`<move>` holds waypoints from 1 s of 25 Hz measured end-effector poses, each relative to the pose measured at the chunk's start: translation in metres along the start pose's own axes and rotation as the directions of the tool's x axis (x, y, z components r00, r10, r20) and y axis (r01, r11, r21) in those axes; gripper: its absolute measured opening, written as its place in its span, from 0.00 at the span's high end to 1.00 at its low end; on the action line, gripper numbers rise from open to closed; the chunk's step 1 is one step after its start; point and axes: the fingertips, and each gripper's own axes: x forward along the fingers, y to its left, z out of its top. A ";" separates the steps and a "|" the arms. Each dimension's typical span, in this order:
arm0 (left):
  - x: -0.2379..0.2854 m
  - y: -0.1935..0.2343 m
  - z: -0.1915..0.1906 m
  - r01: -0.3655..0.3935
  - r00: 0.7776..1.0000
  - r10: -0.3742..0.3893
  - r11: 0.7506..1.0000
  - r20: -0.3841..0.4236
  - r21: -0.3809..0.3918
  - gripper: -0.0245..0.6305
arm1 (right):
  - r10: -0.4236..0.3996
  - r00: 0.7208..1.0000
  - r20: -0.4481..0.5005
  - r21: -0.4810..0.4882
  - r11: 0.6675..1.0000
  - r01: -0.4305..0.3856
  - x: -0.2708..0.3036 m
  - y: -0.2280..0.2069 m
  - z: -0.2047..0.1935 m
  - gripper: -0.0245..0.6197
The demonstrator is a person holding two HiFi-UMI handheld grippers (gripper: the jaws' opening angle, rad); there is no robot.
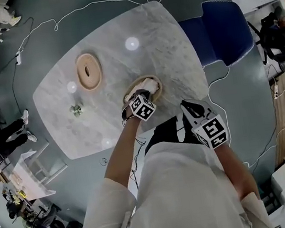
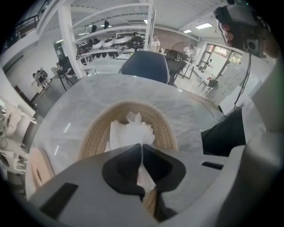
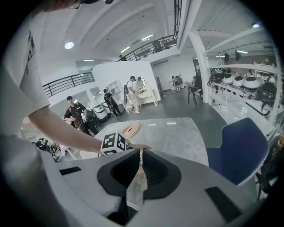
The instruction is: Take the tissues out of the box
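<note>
My left gripper clamps the top tissue in the woven basket; my right gripper pinches a loose tissue. Light, soft, probably tearable: grip a raised fold.

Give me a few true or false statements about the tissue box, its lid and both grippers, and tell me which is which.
1. The left gripper is shut on a tissue. True.
2. The woven box is empty. False: white tissues still lie in it.
3. The wooden lid sits on the box. False: it lies apart from the box on the table.
4. The right gripper is wide open. False: its jaws are together on a pale sheet, seemingly another tissue.
5. A blue chair stands by the table. True.
</note>
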 end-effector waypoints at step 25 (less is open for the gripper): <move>-0.191 0.000 0.017 -0.158 0.846 0.365 0.868 0.389 -0.471 0.93 | 0.116 0.991 0.065 -0.167 0.981 -0.103 -0.031 0.025 0.049 0.90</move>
